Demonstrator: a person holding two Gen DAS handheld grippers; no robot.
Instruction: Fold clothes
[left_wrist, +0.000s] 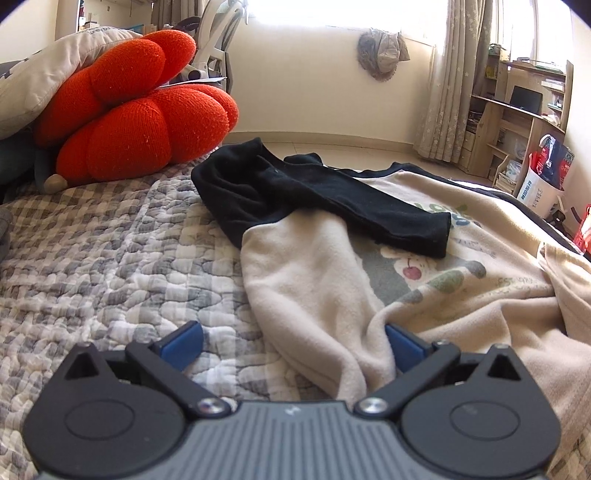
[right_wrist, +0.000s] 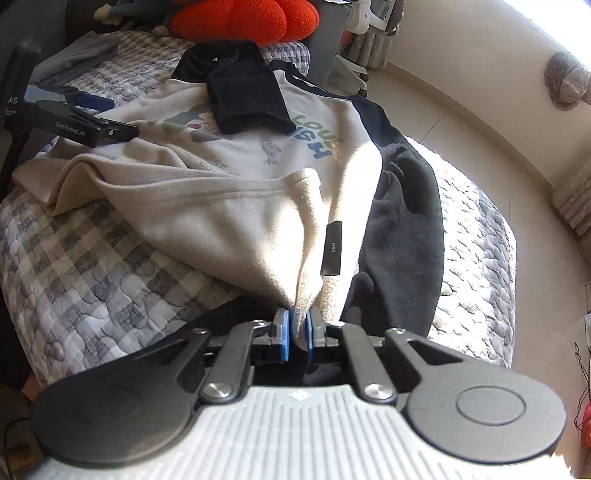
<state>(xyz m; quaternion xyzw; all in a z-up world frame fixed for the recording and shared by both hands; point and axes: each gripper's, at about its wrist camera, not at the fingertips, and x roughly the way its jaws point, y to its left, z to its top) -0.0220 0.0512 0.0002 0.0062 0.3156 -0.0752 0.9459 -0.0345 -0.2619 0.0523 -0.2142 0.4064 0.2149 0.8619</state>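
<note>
My right gripper pinches the cream sweatshirt hem, pads pressed tight on the cloth. My left gripper stands spread wide, a cream fold lying loose between its pads. The sweatshirt sprawls on the checked quilt, one black sleeve folded across its chest. Beyond it, an orange cushion.

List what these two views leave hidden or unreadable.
- Shirt print: in both views the folded black sleeve covers part of the lettering.
- Shirt hem: in the right wrist view the corner vanishes between the pads of the right gripper.
- Left gripper: in the right wrist view the frame edge cuts it off.
- Black tag: print too small and blurred to read.
</note>
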